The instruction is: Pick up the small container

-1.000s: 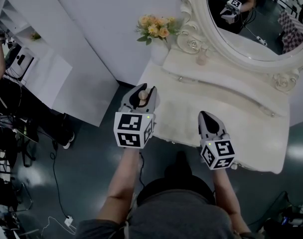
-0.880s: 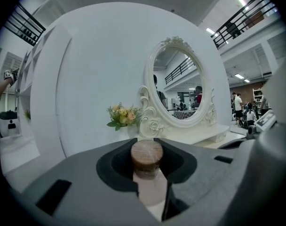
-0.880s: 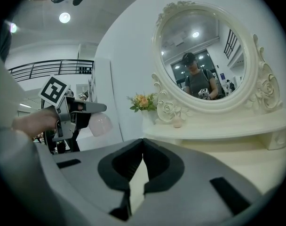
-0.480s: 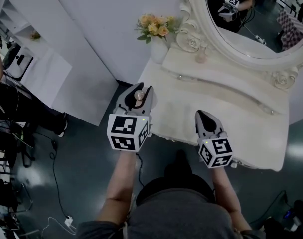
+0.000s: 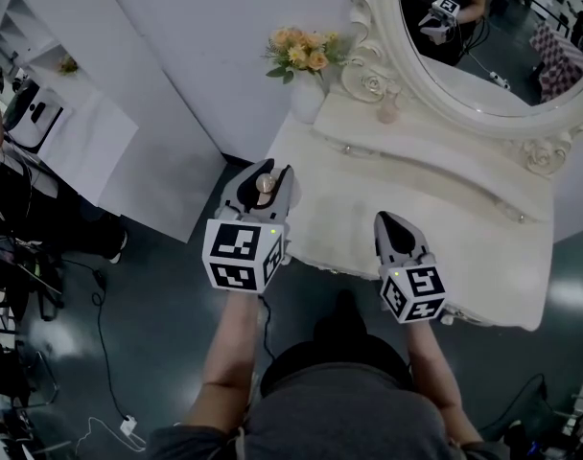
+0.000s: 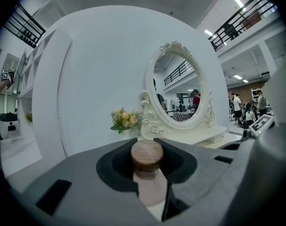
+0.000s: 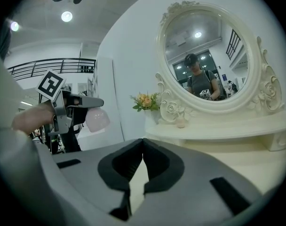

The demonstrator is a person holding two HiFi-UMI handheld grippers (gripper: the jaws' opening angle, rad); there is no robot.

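Nearest the camera, the person's forearms (image 5: 232,353) reach forward over the dark floor (image 5: 157,295). Each carries a grey claw backed by a black-and-white marker cube.

Left claw (image 5: 270,172): the jaws are part-way closed and pressed on the small container (image 6: 147,160), a pale pink bottle with a round brown wooden cap. The bottle is upright, its cap seated in the recess between the jaws. In the right gripper view its pink body (image 7: 97,119) hangs below those jaws, in the air and off the table. In the head view the container lies above the table's near left corner.

Right claw (image 5: 392,221): the jaws are brought together with tips touching and nothing between them. It sits beside the left claw, over the table's front edge.

Beyond the claws stands the table (image 5: 445,218), a cream-white carved dressing table with a raised rear shelf. At its far left corner is a white vase (image 5: 307,96) of yellow and orange flowers (image 5: 301,54). To the right of the vase, on the shelf, a second small pinkish bottle (image 5: 388,107) stands upright before the mirror frame.

Farthest is the oval mirror (image 5: 483,60) in a scrolled cream frame, set against a white wall (image 5: 196,56). Its glass reflects the person and a marker cube.
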